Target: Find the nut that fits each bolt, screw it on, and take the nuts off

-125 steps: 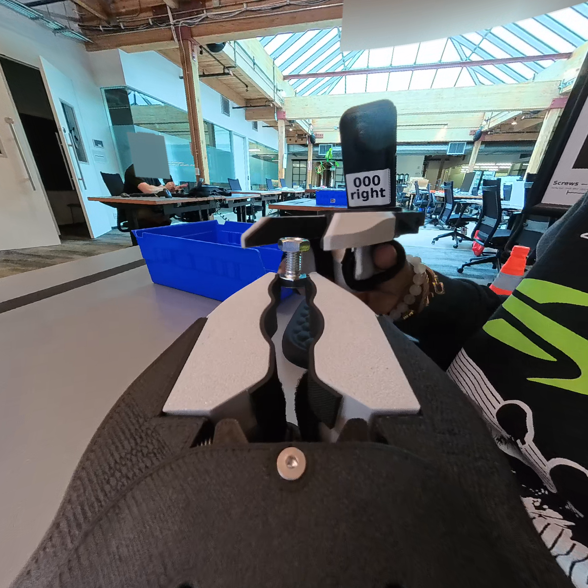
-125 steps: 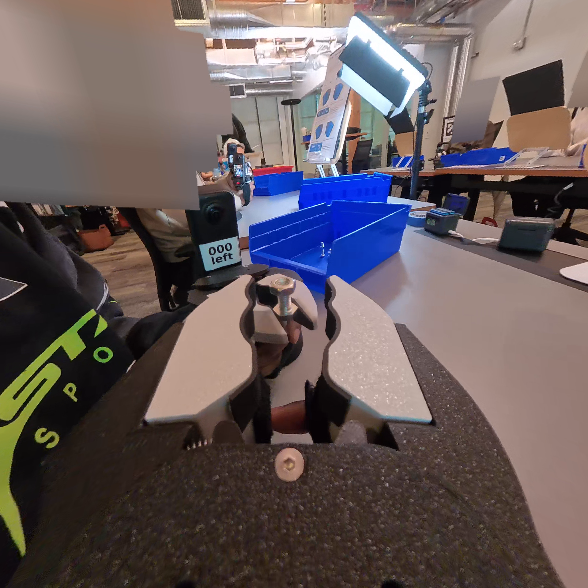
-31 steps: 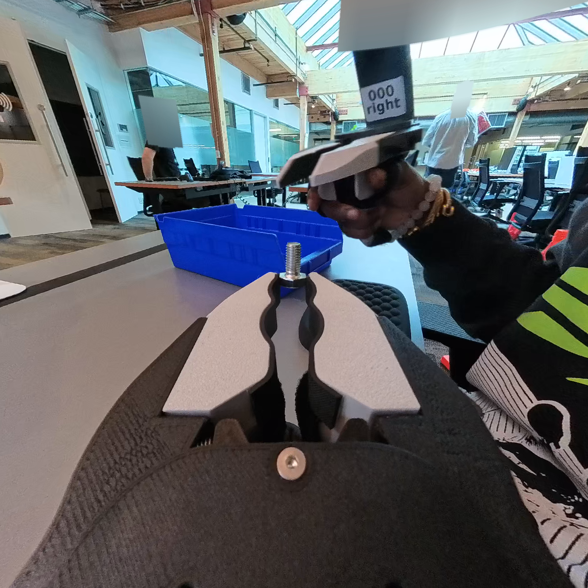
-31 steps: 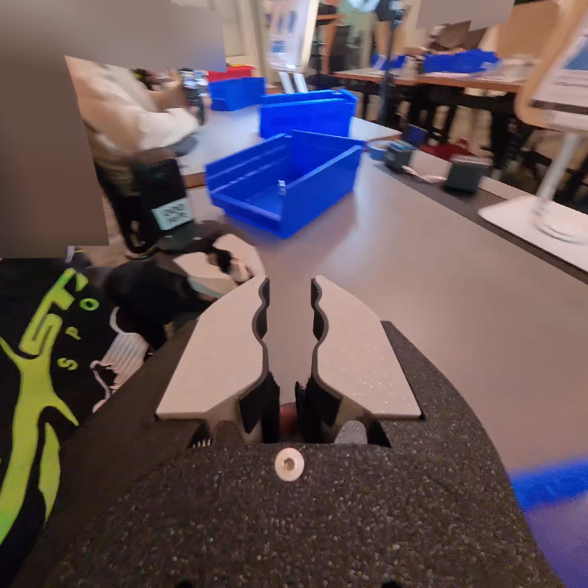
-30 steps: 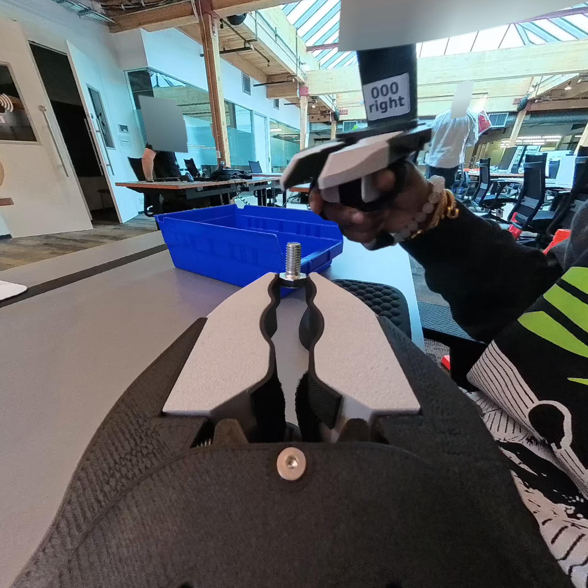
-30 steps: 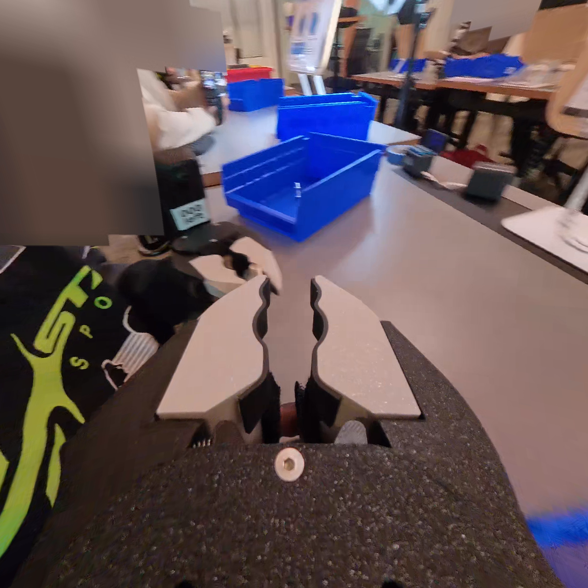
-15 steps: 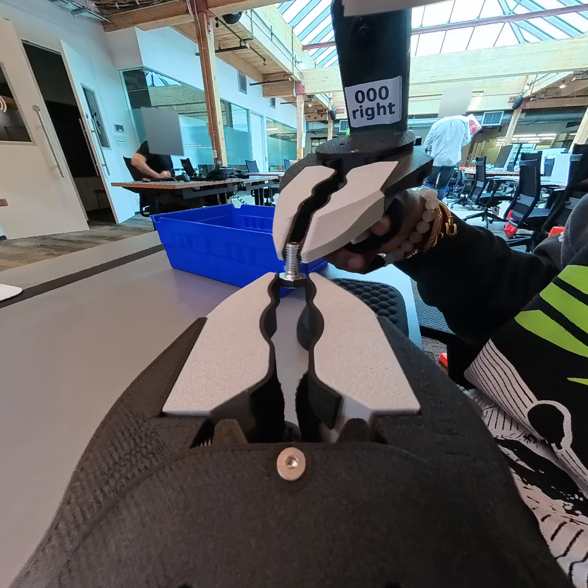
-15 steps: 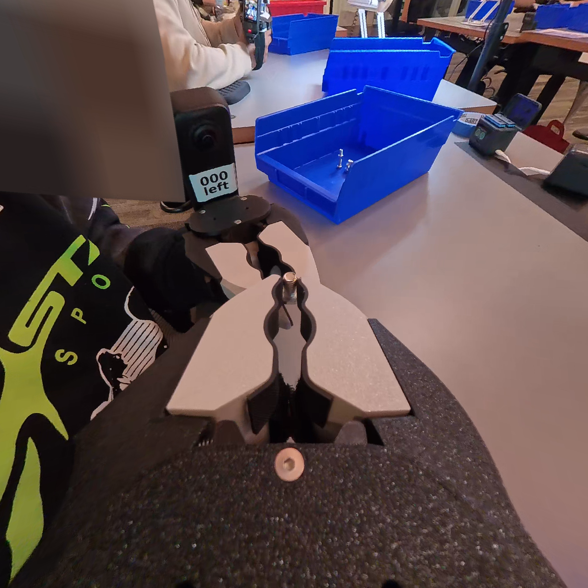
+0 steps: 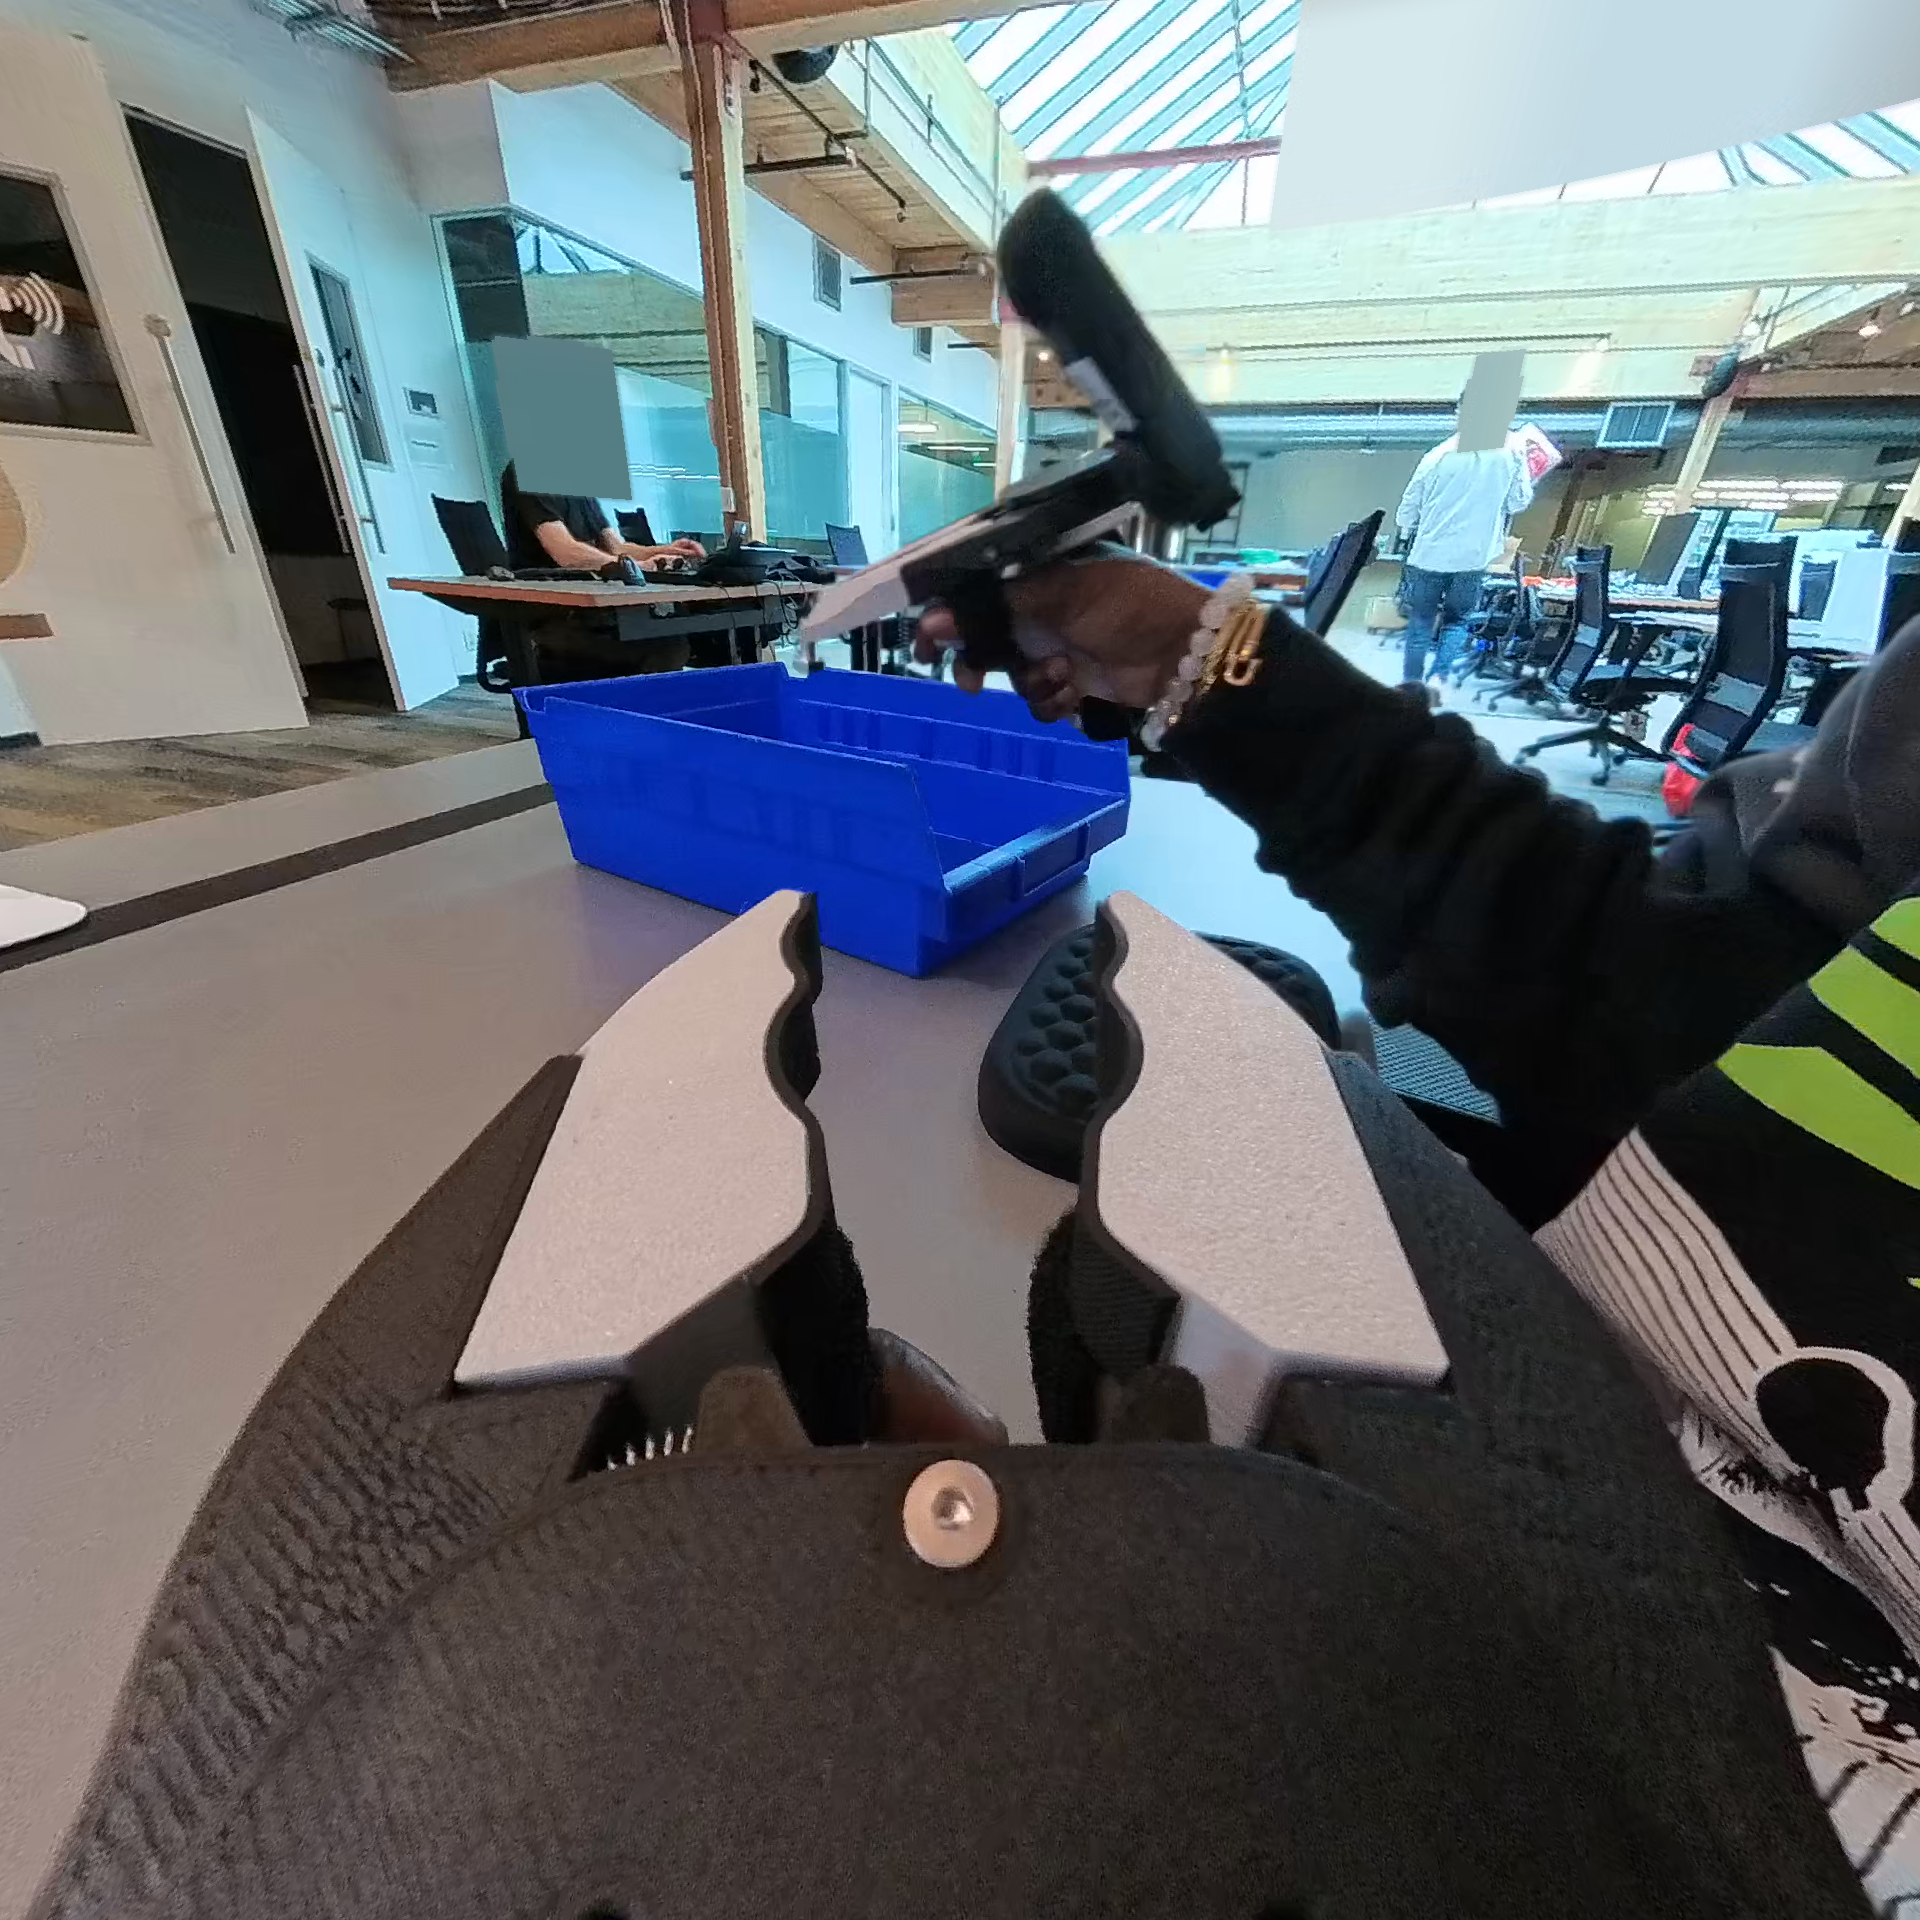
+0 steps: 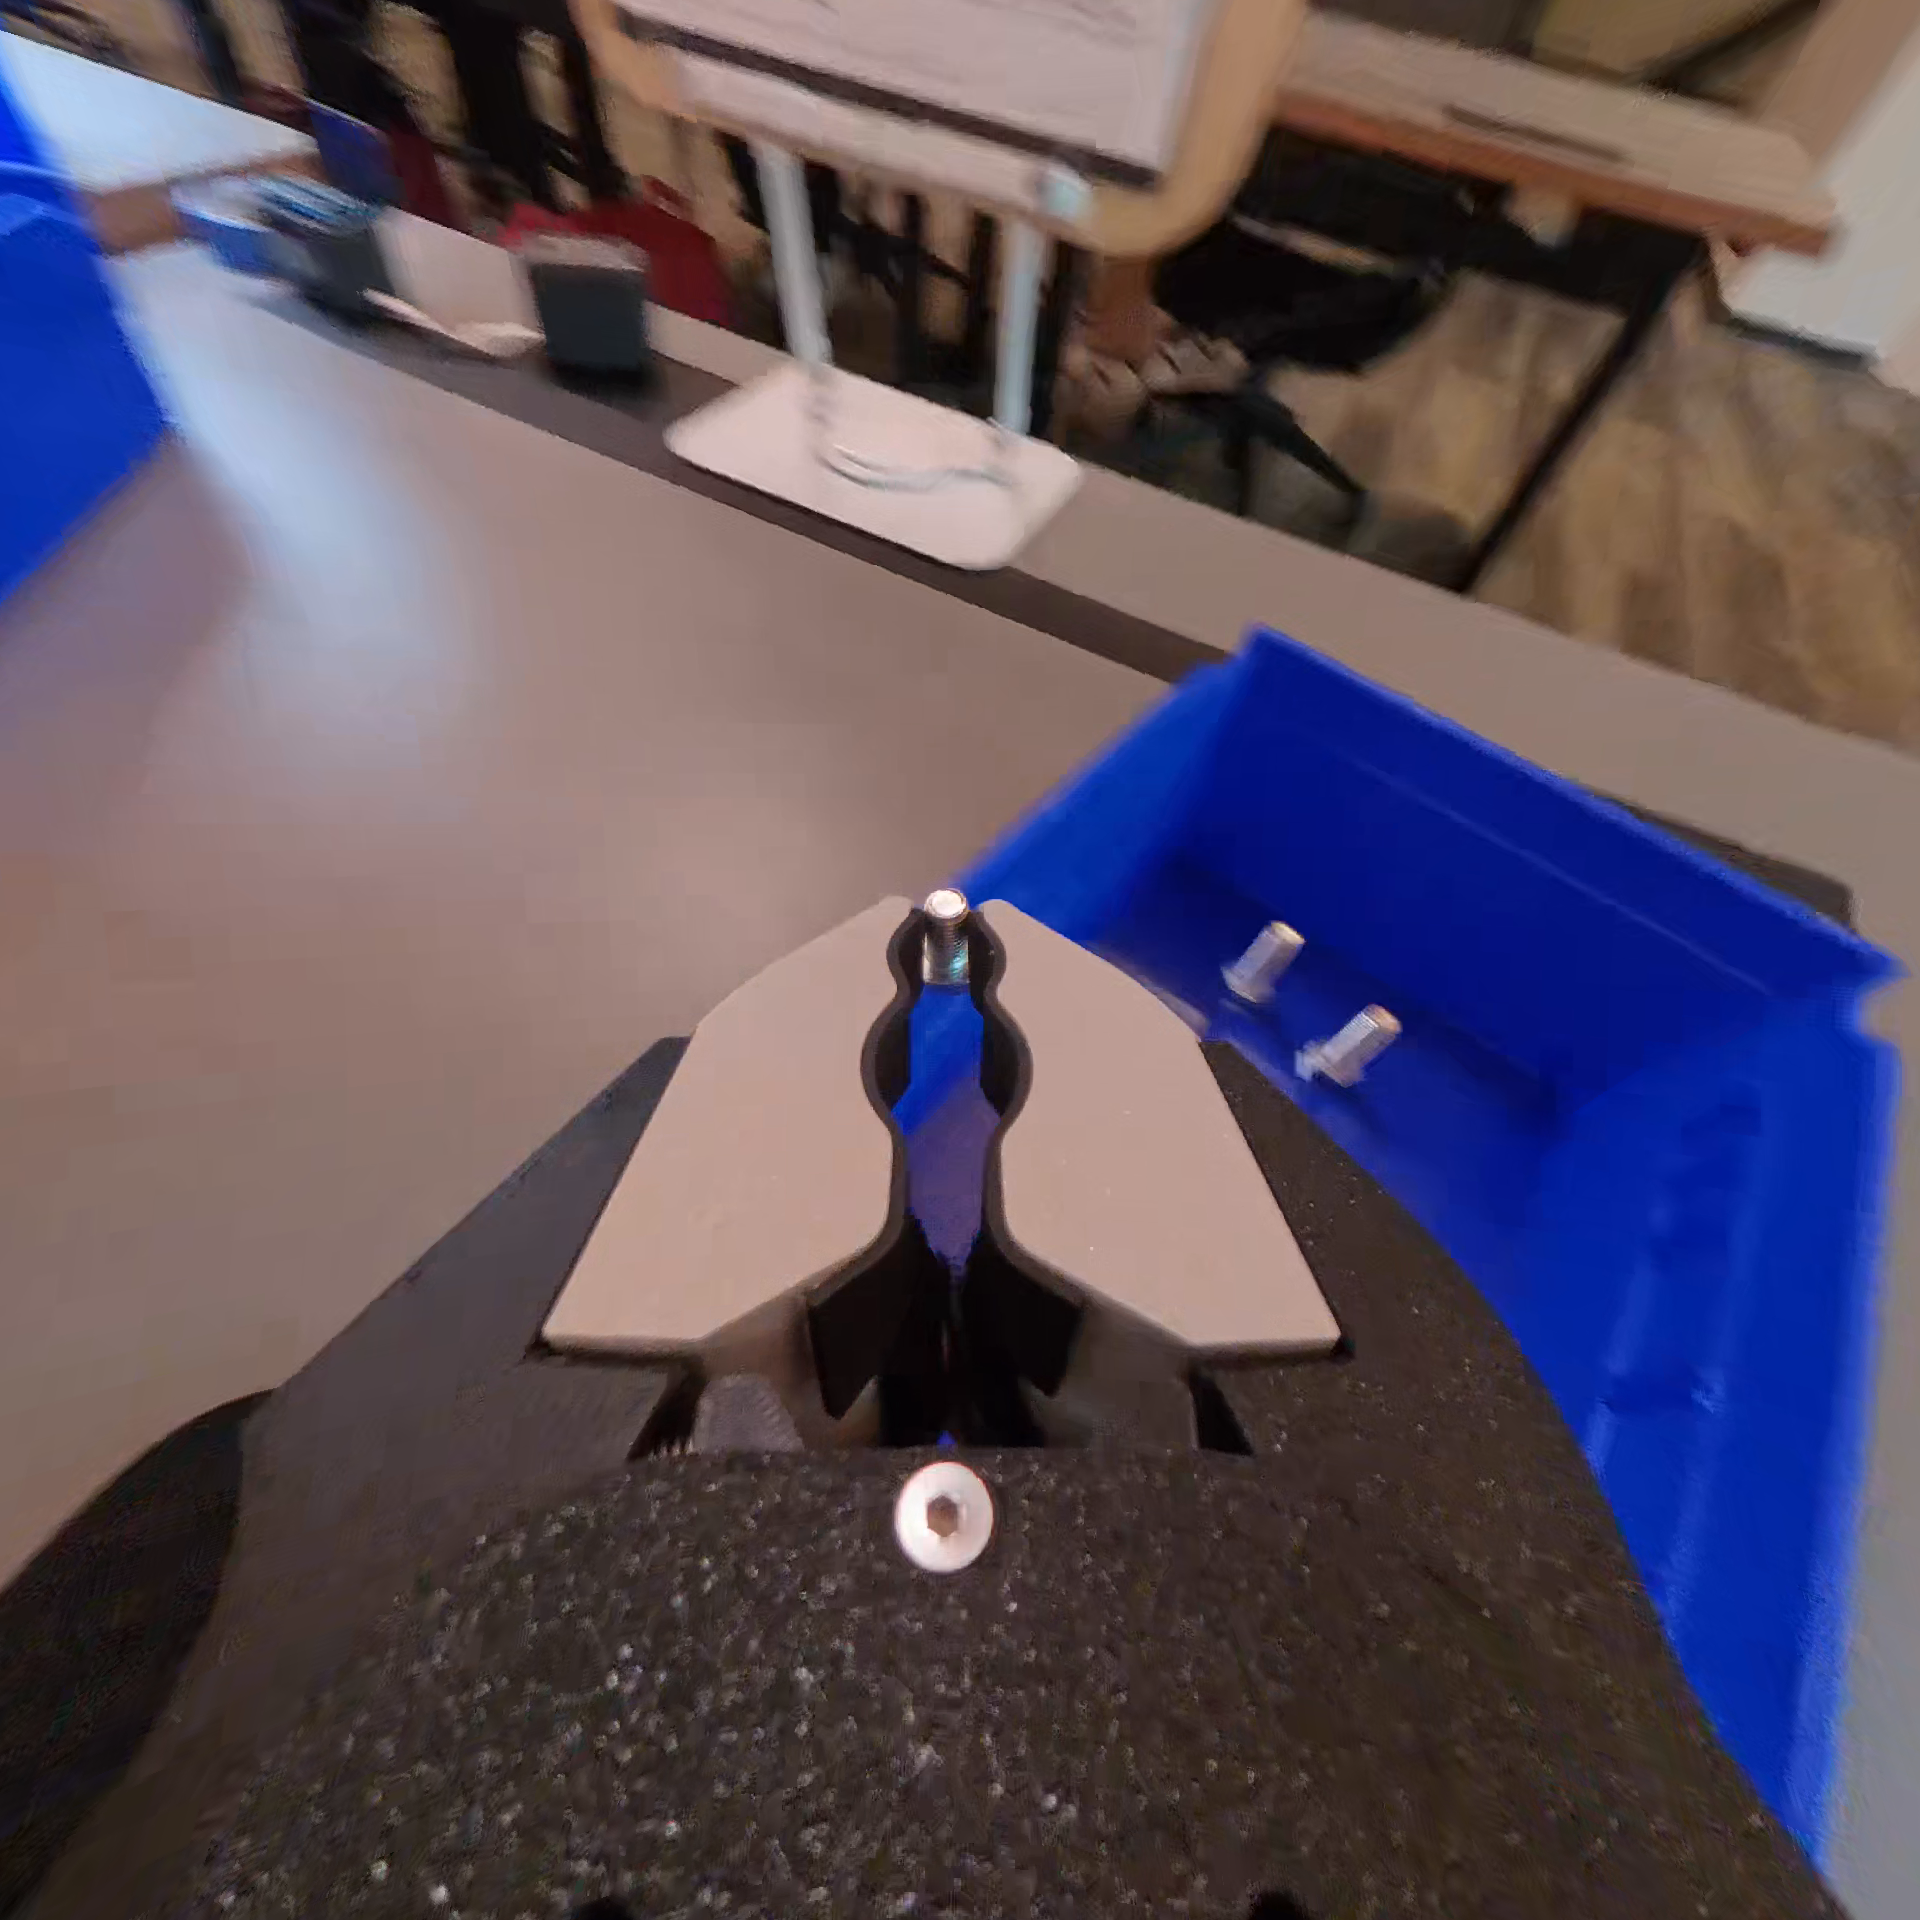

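Silver metal counts three bolts: one bolt point(image 10: 943, 940) pinched between the right tool's point(image 10: 945, 914) tips above the near end of a blue bin point(image 10: 1558, 914), two bolts point(image 10: 1309, 1003) lying inside it, while the left tool point(image 9: 956, 925) gapes empty over the grey worktop point(image 9: 312, 1039).

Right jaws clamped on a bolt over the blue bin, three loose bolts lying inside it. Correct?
Nearly. The right gripper is shut on a silver bolt by the blue bin, but the right wrist view shows two loose bolts inside, not three: one and another. The rest holds.
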Demonstrator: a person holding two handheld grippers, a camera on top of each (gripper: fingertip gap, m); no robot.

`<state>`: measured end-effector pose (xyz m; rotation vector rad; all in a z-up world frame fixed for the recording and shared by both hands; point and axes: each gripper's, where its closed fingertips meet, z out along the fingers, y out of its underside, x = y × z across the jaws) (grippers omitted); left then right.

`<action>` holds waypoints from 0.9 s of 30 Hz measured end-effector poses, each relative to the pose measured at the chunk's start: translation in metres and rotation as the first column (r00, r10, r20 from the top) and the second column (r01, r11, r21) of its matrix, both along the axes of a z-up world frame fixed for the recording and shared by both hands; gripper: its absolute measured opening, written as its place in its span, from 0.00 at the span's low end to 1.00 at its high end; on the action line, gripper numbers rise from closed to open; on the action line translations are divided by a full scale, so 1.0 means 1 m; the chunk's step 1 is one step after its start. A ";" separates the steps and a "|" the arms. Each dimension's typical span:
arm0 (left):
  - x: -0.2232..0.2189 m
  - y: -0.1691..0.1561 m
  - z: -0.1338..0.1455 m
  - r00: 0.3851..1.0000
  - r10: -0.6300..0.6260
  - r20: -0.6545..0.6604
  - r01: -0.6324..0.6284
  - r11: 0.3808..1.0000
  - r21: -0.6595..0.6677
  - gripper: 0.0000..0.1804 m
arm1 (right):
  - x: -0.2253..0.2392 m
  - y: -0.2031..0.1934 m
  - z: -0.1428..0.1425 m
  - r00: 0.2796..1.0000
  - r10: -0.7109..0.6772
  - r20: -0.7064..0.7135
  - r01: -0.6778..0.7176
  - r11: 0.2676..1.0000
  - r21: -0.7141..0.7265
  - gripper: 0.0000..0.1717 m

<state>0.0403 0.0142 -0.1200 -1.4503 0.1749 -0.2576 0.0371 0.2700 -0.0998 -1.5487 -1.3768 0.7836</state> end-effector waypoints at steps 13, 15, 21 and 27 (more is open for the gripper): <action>0.000 0.002 -0.003 1.000 -0.003 0.000 0.003 1.000 -0.018 0.29 | 0.015 0.139 -0.108 0.880 -0.364 0.307 0.416 0.901 -0.124 0.05; 0.000 0.002 -0.003 1.000 -0.004 -0.001 0.004 1.000 -0.020 0.29 | 0.018 0.144 -0.115 0.864 -0.386 0.324 0.440 0.891 -0.111 0.05; 0.000 0.002 -0.004 1.000 -0.001 -0.001 0.001 1.000 -0.021 0.29 | 0.020 0.148 -0.124 0.847 -0.389 0.361 0.449 0.888 -0.097 0.05; 0.000 0.002 -0.004 1.000 0.001 -0.003 -0.001 1.000 -0.022 0.28 | 0.019 0.145 -0.117 0.853 -0.395 0.340 0.451 0.886 -0.103 0.09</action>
